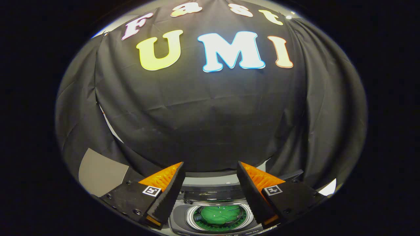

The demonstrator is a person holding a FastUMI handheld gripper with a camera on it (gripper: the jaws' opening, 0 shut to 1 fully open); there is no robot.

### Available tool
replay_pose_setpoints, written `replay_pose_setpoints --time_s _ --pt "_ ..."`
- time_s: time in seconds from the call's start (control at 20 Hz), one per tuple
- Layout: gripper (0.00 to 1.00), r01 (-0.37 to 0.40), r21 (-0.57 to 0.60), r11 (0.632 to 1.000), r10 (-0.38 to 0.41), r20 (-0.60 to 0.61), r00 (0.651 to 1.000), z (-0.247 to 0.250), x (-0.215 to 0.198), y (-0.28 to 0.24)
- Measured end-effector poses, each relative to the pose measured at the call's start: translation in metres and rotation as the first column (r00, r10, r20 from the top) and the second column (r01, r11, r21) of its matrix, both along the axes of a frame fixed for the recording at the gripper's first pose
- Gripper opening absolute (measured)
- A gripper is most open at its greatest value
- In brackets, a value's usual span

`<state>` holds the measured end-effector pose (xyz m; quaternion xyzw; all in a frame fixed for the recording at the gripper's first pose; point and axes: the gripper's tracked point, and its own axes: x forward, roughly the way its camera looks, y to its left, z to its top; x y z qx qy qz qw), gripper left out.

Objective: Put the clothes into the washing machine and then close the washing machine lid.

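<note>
1. Pretty much the whole backdrop is a black cloth wall (210, 124), draped and wrinkly, with folds bunching up toward both sides.
2. Small bright light spot (288, 16) up near the top of the cloth.
3. A plain grey panel (100, 173) pokes out low down beside the cloth.
4. Thin slivers of pale surface (111, 126) show through where the cloth panels part.

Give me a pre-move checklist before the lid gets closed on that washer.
1. Green clothes inside the drum: ok.
2. Nothing draped over the drum rim: ok on the part that shows.
3. Tongs free: ok, fingers apart, nothing between them.
4. Tongs lined up with the washing machine: ok, opening sits between and below the fingers.
5. Lid position: cannot tell.
6. Room behind the machine for the lid swing: cannot tell.
</note>
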<state>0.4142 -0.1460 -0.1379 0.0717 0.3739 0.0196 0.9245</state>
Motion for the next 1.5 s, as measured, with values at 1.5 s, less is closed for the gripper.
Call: replay_pose_setpoints --time_s 1.5 --pt "0.98 -0.04 -0.093 0.995 0.037 -0.035 0.999 -0.06 -0.002 0.019"
